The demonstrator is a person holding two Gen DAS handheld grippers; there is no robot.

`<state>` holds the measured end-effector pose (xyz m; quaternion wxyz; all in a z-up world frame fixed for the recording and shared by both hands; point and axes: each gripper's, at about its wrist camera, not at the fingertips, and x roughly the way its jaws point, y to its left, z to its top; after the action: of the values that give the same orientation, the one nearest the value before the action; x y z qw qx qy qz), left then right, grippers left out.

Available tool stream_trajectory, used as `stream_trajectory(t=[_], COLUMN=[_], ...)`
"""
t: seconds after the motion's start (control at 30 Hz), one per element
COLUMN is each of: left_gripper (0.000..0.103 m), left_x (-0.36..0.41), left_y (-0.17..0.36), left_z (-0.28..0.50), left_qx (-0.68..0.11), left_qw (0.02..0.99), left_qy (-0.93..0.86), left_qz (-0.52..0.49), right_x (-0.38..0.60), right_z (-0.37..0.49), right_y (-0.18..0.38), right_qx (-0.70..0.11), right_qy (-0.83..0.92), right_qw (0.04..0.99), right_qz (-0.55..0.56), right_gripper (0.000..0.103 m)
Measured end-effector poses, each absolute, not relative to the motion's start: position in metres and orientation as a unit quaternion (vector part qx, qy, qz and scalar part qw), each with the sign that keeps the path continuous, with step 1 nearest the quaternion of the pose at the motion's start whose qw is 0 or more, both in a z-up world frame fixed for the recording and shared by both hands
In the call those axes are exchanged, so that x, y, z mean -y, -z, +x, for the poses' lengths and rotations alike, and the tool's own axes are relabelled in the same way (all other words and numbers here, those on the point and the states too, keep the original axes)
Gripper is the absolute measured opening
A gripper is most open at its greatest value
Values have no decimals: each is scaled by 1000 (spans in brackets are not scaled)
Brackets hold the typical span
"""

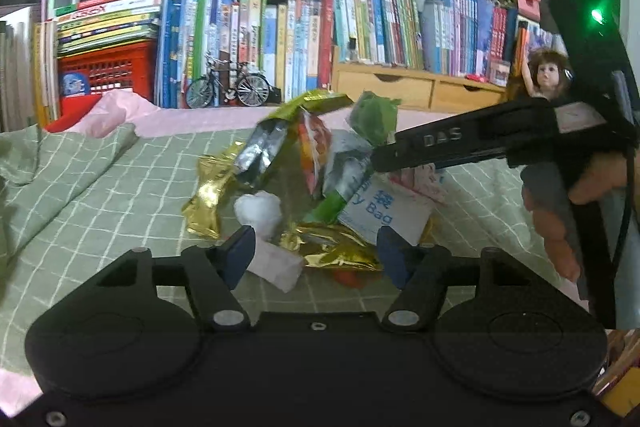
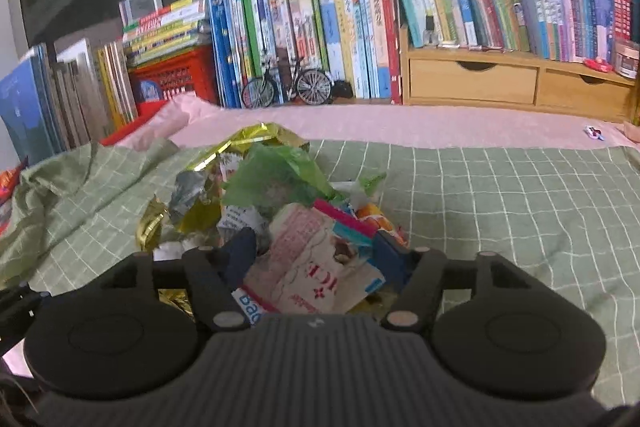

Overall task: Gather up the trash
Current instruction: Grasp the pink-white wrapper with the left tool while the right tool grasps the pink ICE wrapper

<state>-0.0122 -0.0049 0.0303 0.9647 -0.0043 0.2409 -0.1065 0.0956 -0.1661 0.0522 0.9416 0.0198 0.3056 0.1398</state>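
Observation:
A pile of trash (image 1: 320, 179) lies on the green checked cloth (image 1: 100, 207): gold, silver and green wrappers, a white wad and a white bag with blue print. My left gripper (image 1: 318, 257) is at the pile's near side. Its pads touch a pink paper (image 1: 276, 265) and a gold wrapper (image 1: 336, 251) wedged between them. My right gripper (image 1: 380, 159) comes in from the right, held by a hand (image 1: 560, 227), its tips buried in the pile's upper part. In the right wrist view, the right gripper (image 2: 316, 253) is shut on a pink printed wrapper (image 2: 308, 259) and other pieces.
Behind the cloth run rows of upright books (image 2: 320, 35), a red crate (image 1: 108, 71), a model bicycle (image 1: 228, 87) and a wooden drawer unit (image 2: 500, 83). A doll (image 1: 546, 75) stands at the right. The cloth bunches up at the left (image 2: 60, 187).

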Motion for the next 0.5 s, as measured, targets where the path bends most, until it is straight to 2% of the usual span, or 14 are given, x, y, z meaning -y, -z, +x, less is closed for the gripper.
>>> stream_trajectory(t=[0.03, 0.1, 0.17, 0.5], left_gripper=[64, 60, 50, 55], left_x=[7, 10, 11, -6], left_y=[-29, -26, -23, -29], left_z=[-9, -5, -1, -11], left_qx=[-244, -255, -265, -237], left_qw=[964, 961, 957, 969], left_qy=[108, 111, 114, 65], left_qz=[-2, -2, -8, -18], right_x=[166, 168, 172, 200], right_z=[97, 96, 89, 63], right_y=[-51, -50, -52, -60], right_qx=[-312, -313, -305, -286], right_qy=[-134, -128, -125, -104], right_qw=[940, 941, 944, 953], right_qz=[18, 20, 18, 3], right_gripper=[50, 49, 49, 49])
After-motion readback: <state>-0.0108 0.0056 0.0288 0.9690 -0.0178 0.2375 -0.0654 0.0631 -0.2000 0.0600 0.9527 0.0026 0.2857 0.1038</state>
